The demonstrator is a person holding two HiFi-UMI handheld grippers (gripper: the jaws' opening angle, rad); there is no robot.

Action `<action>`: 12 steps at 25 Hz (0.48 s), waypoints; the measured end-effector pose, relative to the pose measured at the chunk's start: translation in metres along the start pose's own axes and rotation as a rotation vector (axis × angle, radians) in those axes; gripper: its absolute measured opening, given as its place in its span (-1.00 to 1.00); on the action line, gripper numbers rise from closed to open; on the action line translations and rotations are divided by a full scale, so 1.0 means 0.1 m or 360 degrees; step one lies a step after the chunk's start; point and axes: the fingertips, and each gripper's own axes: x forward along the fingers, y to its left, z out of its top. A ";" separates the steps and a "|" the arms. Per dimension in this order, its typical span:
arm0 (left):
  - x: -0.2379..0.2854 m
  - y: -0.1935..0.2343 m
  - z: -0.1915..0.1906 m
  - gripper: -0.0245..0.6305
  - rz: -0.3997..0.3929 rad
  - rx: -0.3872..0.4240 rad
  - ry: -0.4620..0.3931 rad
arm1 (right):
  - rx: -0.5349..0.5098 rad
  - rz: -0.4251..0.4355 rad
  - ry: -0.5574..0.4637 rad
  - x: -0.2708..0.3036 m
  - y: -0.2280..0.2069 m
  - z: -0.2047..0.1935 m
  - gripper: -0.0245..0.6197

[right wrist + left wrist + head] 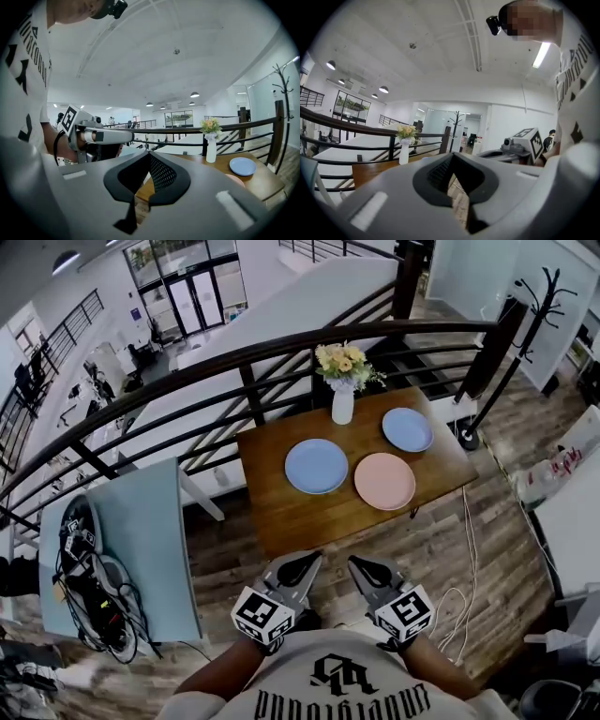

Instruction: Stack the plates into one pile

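Three plates lie apart on the wooden table (281, 512): a large blue plate (316, 466), a pink plate (384, 481) and a smaller blue plate (407, 429). In the right gripper view the smaller blue plate (243, 166) and the rim of the pink plate (236, 179) show at the right. My left gripper (309, 560) (452, 157) and right gripper (361, 562) (149, 154) hover side by side over the floor, short of the table's near edge. Both are shut with nothing between their jaws.
A white vase of flowers (343, 401) stands at the table's far edge, against a dark railing (253, 390). A light blue panel (141, 540) with tangled cables stands at the left. A coat stand (525, 334) and a white cable (469, 559) on the floor are at the right.
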 end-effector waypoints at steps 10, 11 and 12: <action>-0.05 1.04 0.36 -0.78 -0.0001 0.0020 -0.0043 | -0.0038 0.0028 0.0003 1.01 -0.02 0.34 -0.92; -0.05 1.11 0.39 -0.78 0.0003 0.0028 -0.0044 | -0.0039 0.0032 0.0006 1.08 -0.02 0.36 -0.92; -0.05 1.17 0.40 -0.78 0.0008 0.0033 -0.0044 | -0.0039 0.0035 0.0008 1.13 -0.03 0.38 -0.92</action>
